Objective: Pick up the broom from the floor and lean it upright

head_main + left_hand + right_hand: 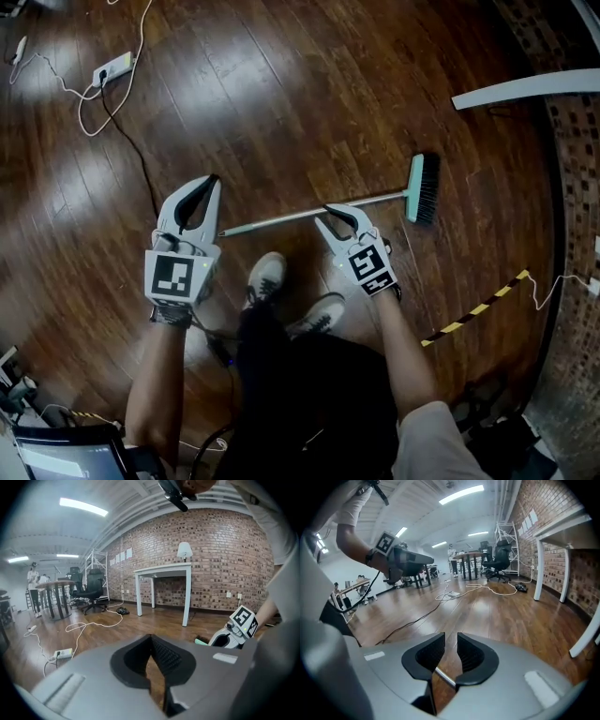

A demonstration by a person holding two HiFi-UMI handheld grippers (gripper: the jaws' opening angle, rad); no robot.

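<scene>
None of the task is finished so far. The broom (281,219) is lying flat on the floor (281,103), untouched as far as we are seeing.

We are holding the right gripper (336,217) directly over the broom's handle, about midway along it. Its jaws are spread and the handle is showing across the gap between them, with the pads not pressing on it.

We are holding the left gripper (212,183) beside the broom's bare handle tip, the end away from its brush head (424,187). Its jaws are pressed together at the tips and are pinching nothing.

Everything that matters is remaining, we are judging: closing on the broom's handle, raising it, and leaning it upright against some support.
</scene>
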